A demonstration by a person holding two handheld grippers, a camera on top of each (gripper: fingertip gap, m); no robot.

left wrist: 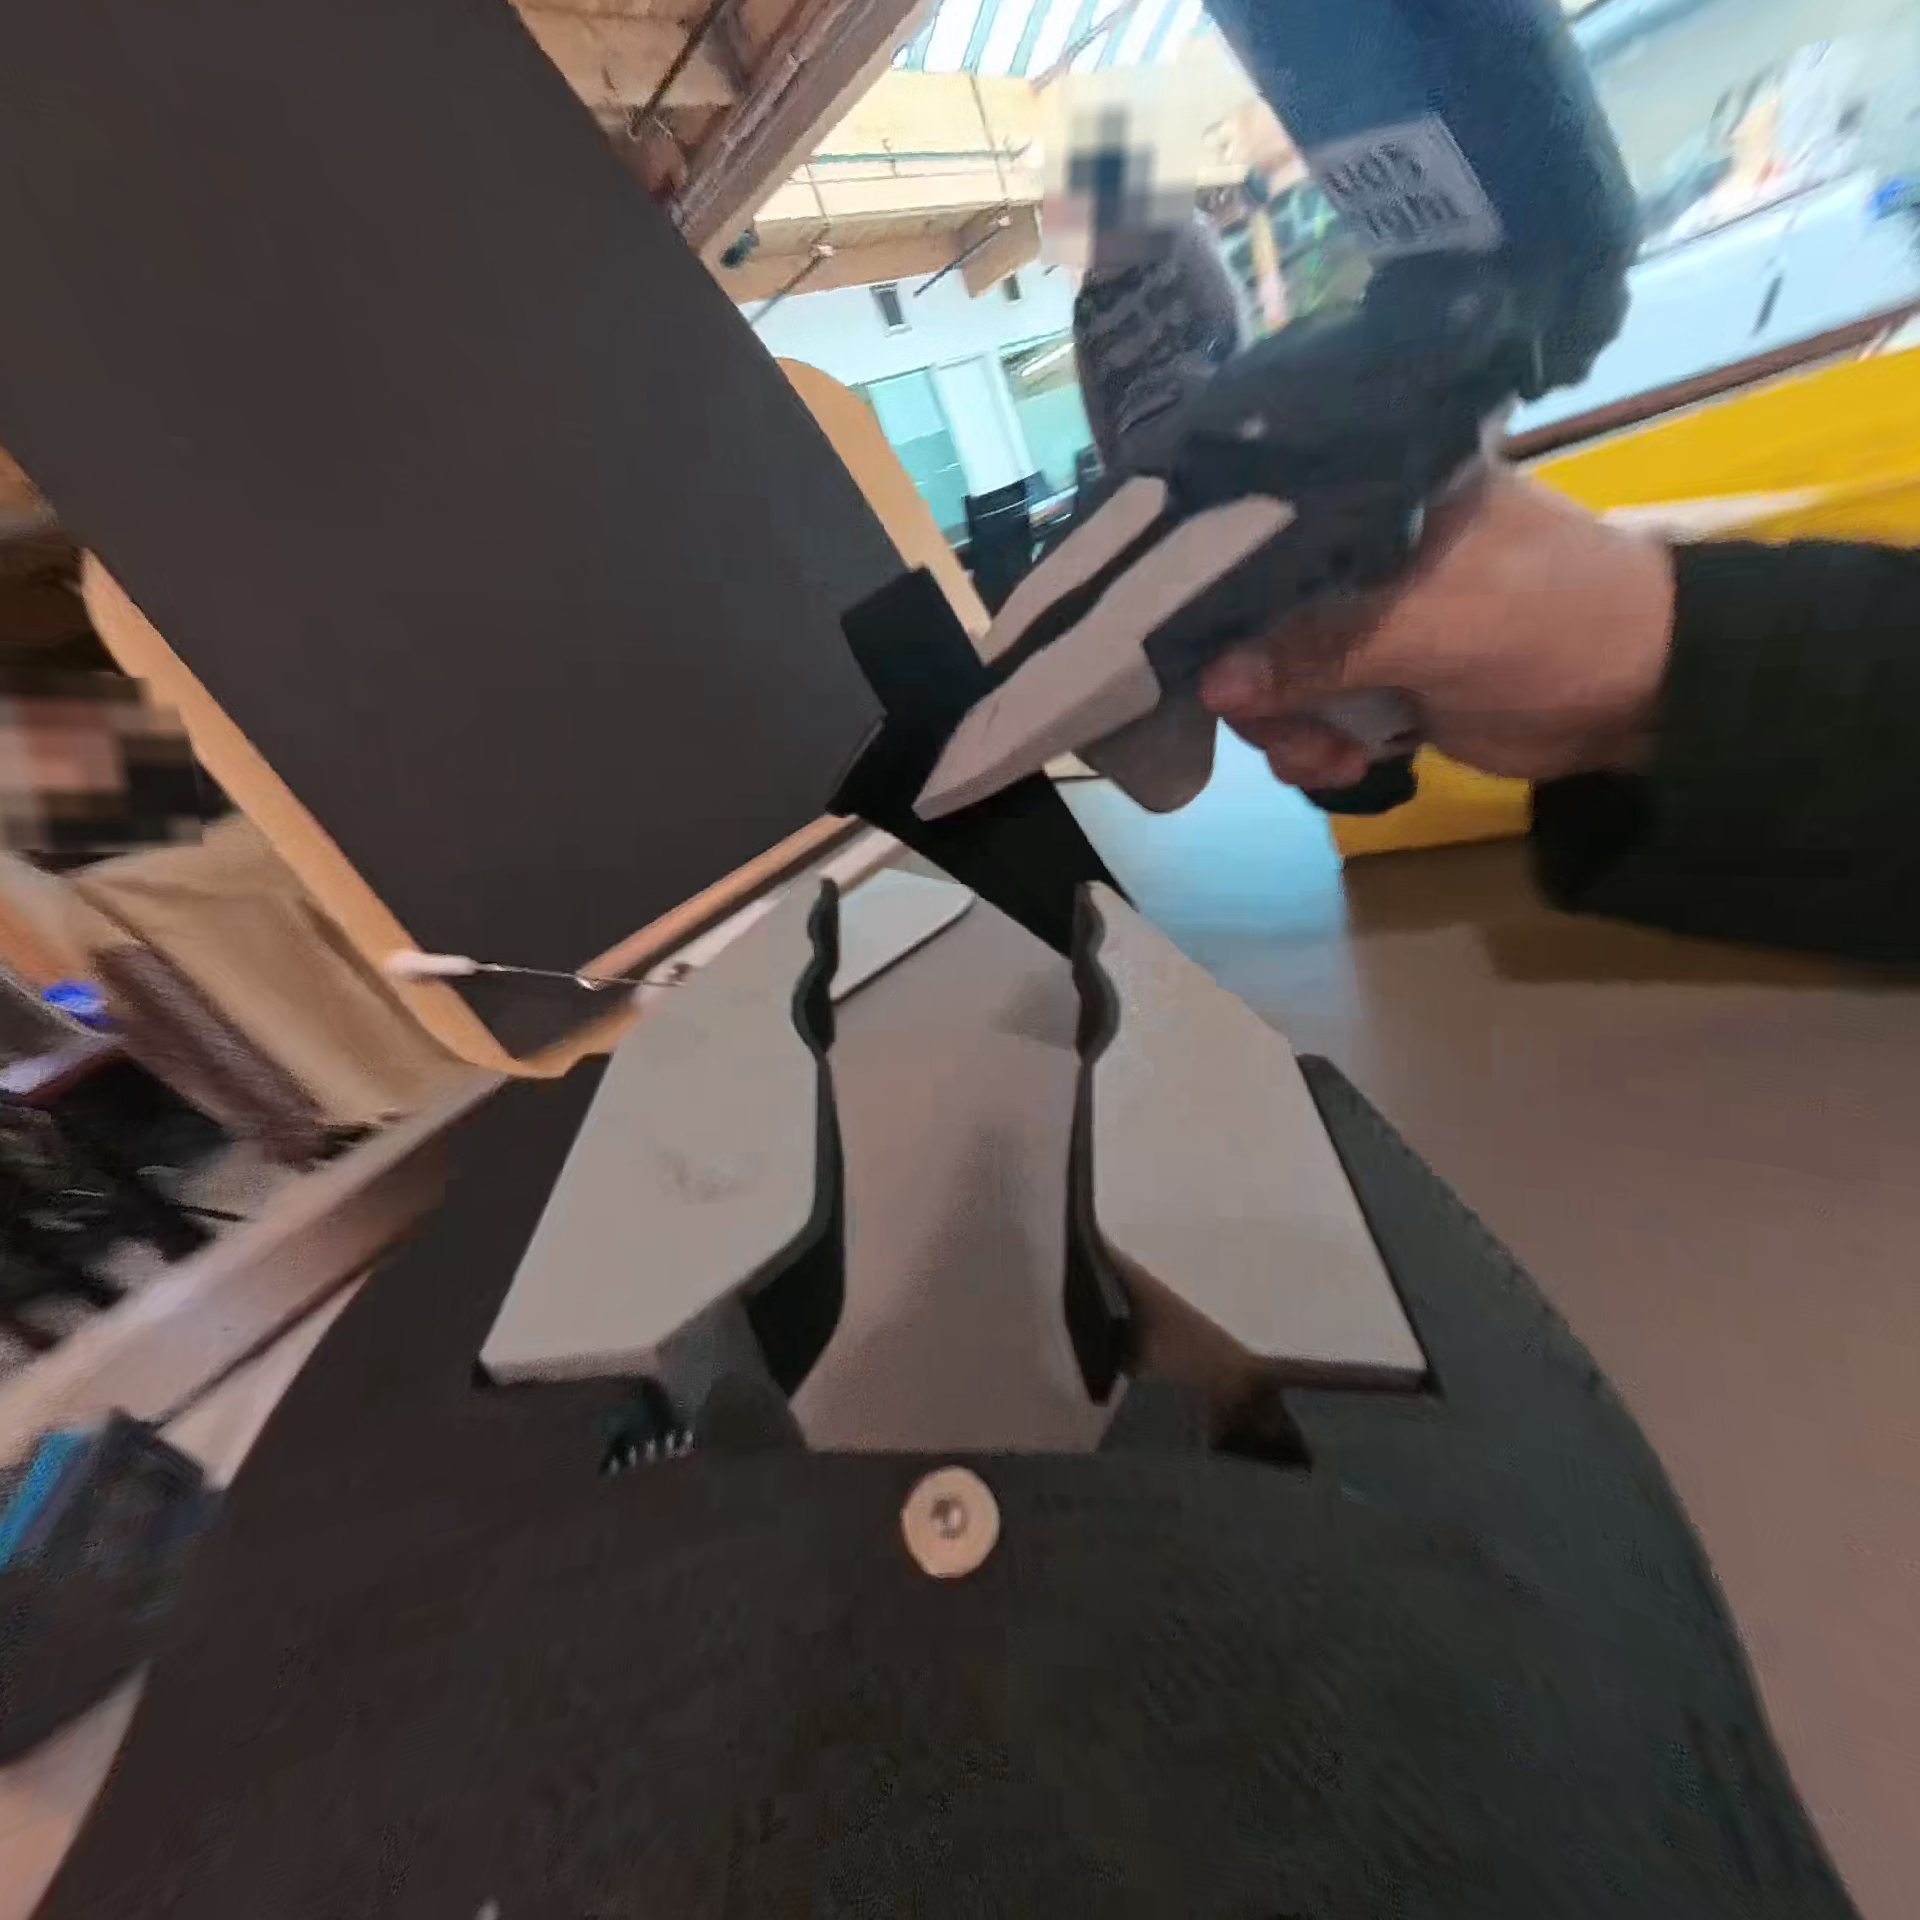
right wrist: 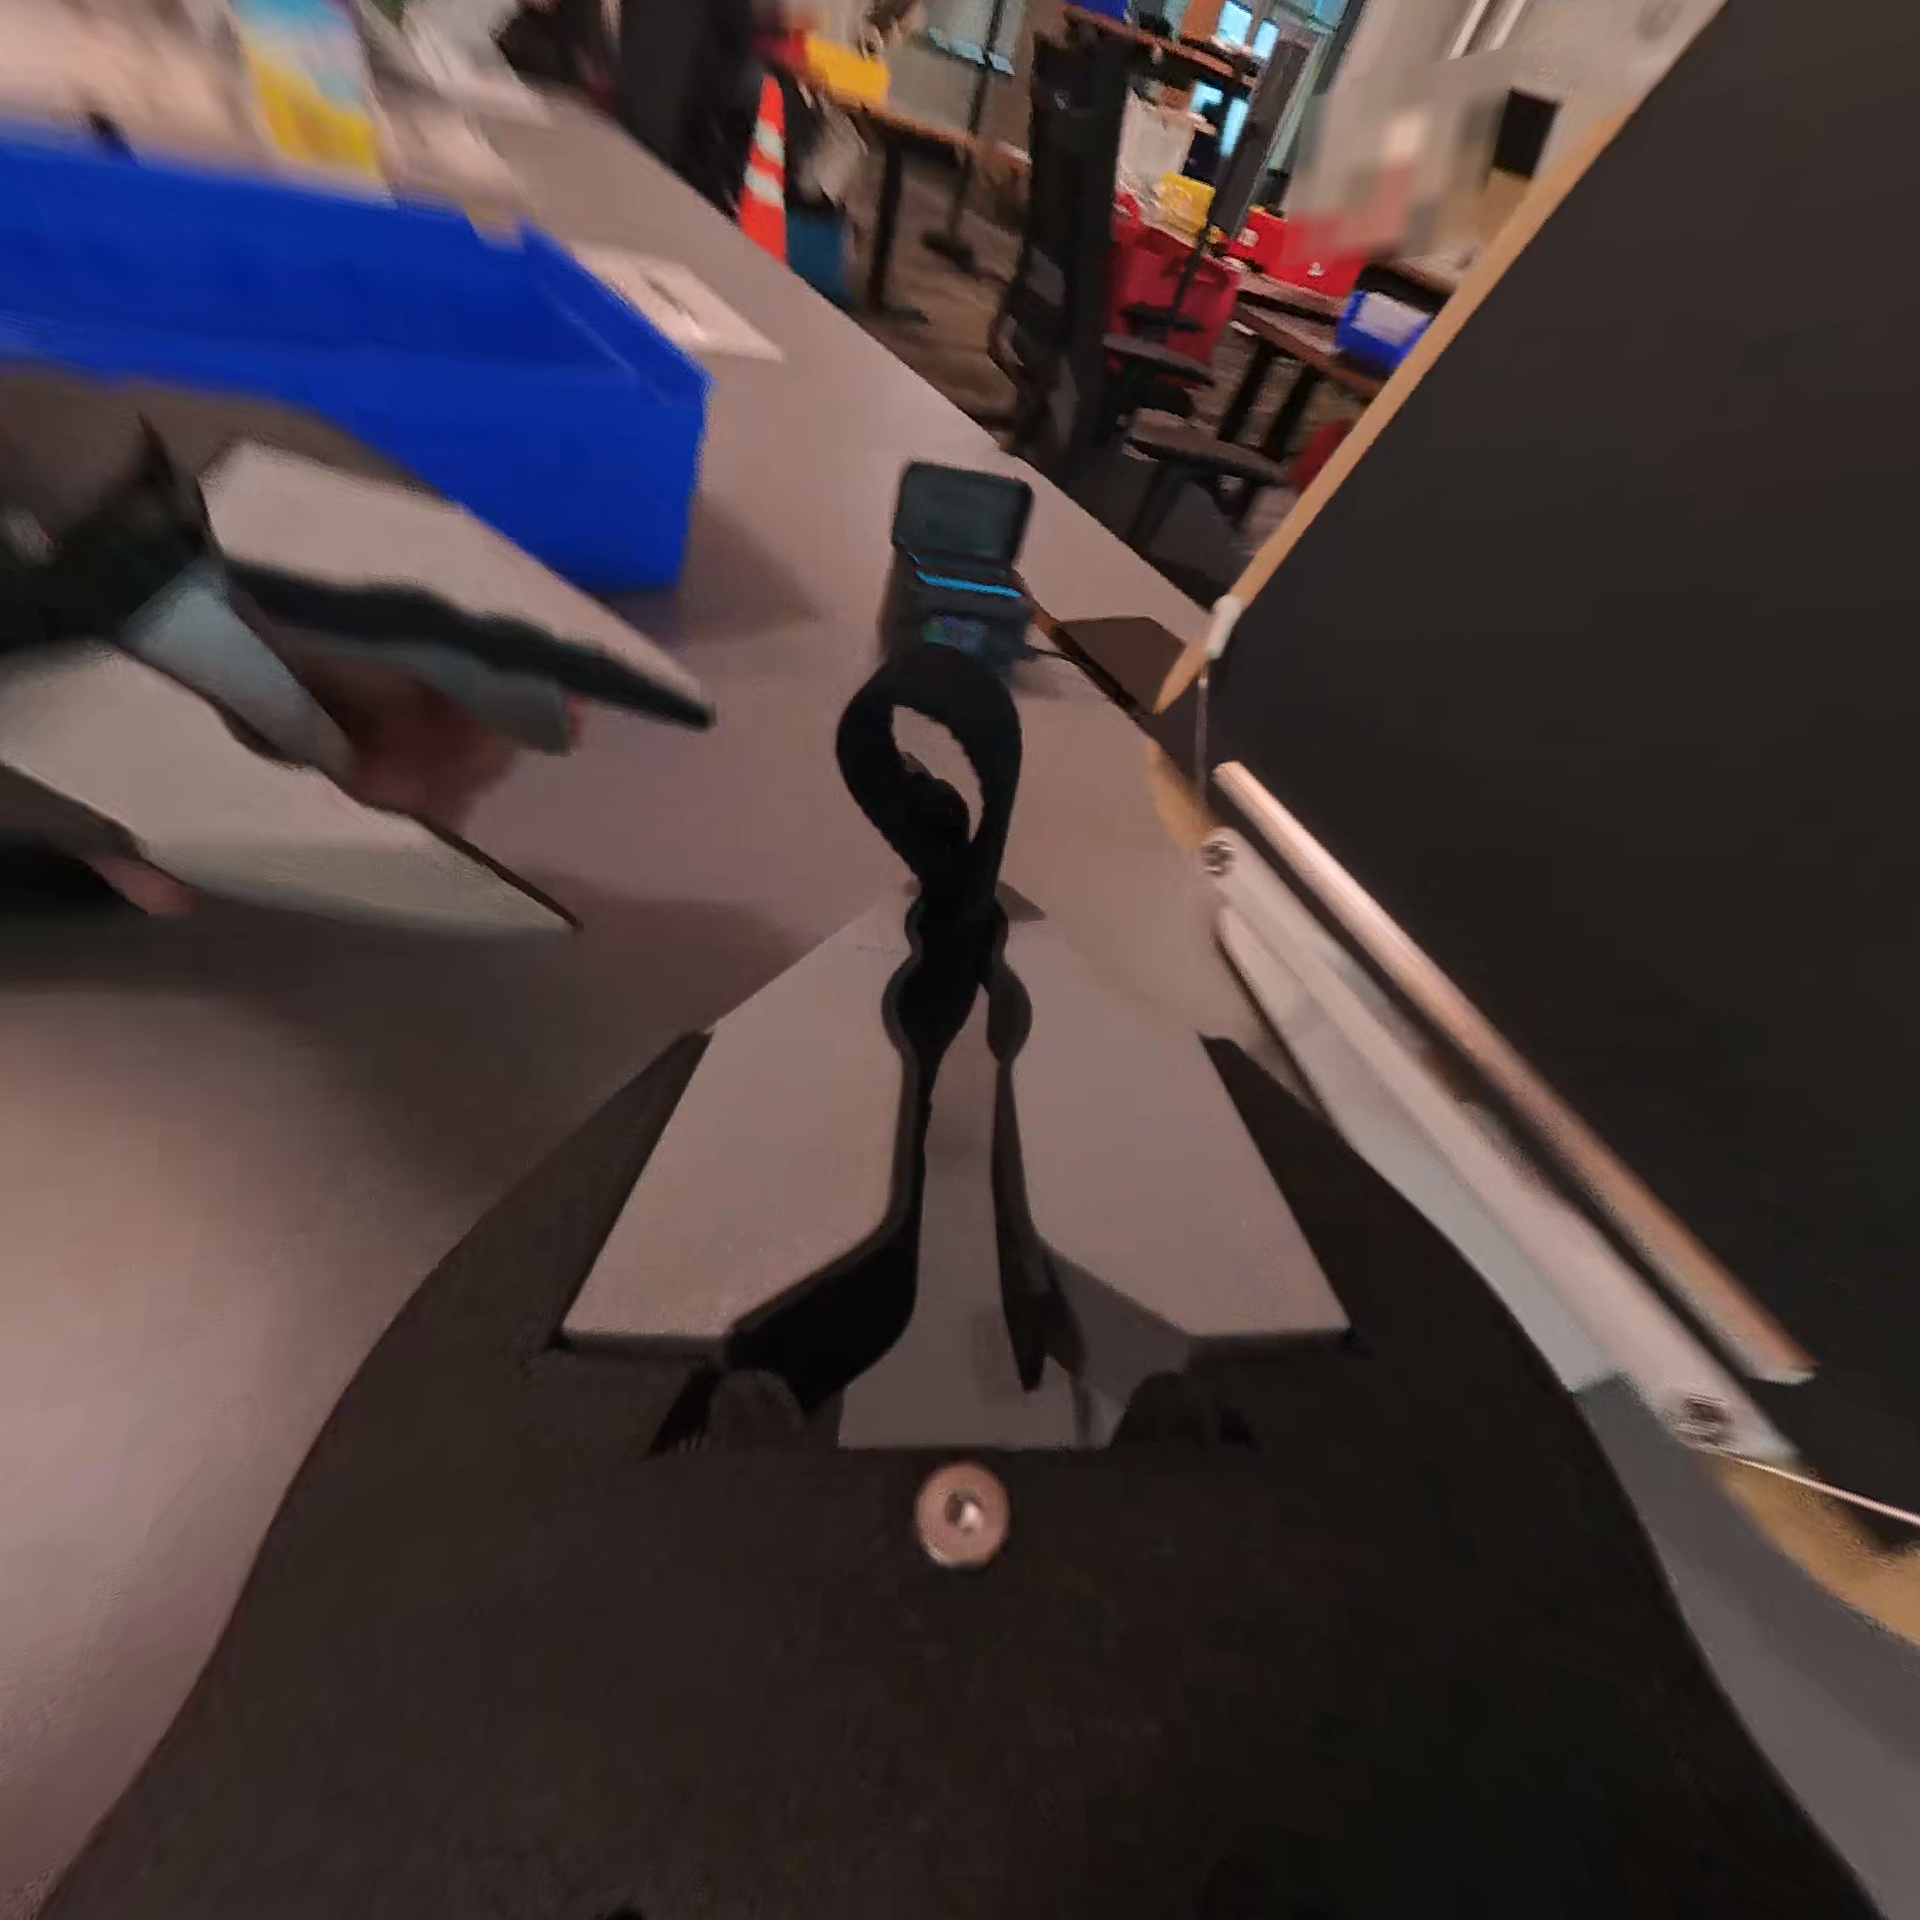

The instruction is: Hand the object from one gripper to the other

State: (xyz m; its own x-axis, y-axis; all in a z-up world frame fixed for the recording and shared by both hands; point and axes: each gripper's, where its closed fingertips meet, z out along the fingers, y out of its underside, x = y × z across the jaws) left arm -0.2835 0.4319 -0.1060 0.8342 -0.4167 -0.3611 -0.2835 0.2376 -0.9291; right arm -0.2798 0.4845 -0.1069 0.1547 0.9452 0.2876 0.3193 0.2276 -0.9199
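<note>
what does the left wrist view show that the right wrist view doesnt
Only the left wrist view: the hand holding the right gripper, and the yellow bin.
Only the right wrist view: the blue bin and a small black device on the table.
Both: the black strap pinched by the right gripper, the open left gripper, the dark board.
</note>
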